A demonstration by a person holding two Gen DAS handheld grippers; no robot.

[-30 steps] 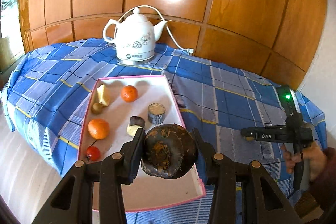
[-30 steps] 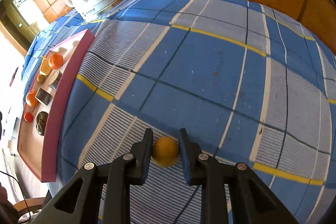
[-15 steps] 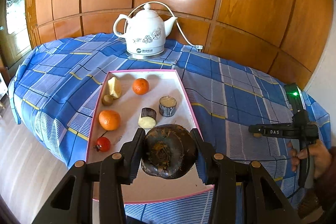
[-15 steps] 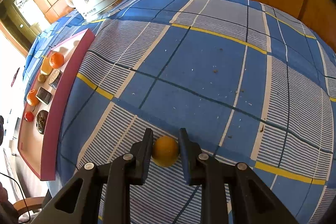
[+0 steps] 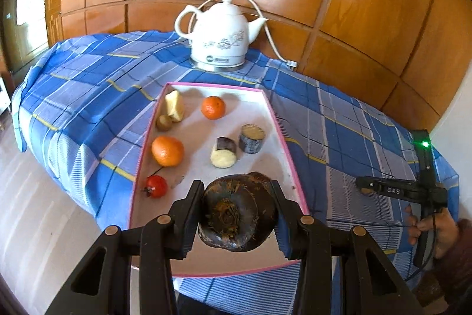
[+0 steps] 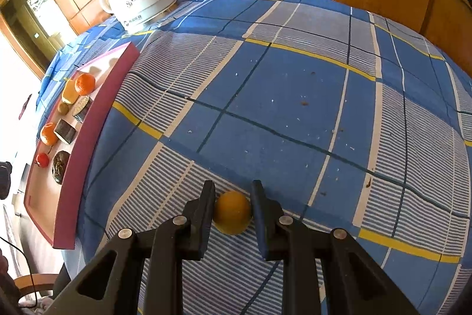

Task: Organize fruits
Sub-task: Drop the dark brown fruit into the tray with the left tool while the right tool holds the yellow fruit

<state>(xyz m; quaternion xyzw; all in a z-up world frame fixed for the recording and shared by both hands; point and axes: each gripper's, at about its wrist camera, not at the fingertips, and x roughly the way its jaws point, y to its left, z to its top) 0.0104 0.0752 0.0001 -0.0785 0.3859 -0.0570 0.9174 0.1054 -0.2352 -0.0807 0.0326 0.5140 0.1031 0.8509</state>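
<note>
Wood panelling is backing the plaid-covered bench (image 6: 295, 96), above which the dark round fruit (image 5: 237, 216), clamped in the left tongs (image 5: 237, 214), is being raised higher than a second ago over the 6 o'clock end of the pink tray (image 5: 290, 149). Oranges, a red fruit and cut pieces are being kept in that tray, so the dark fruit is probably being repositioned there. A small yellow fruit (image 6: 232, 211) is being held unmoved on the cloth between the closed right tongs (image 6: 232, 210), well apart from the tray at 9 o'clock.

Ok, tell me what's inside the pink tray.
Inside the pink tray: two oranges, an apple piece, a small brown fruit, a red fruit, two dark cut chunks. The left gripper and its dark round fruit cover the near floor.

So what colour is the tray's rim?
Pink rim on the tray; clearest in the left wrist view.
</note>
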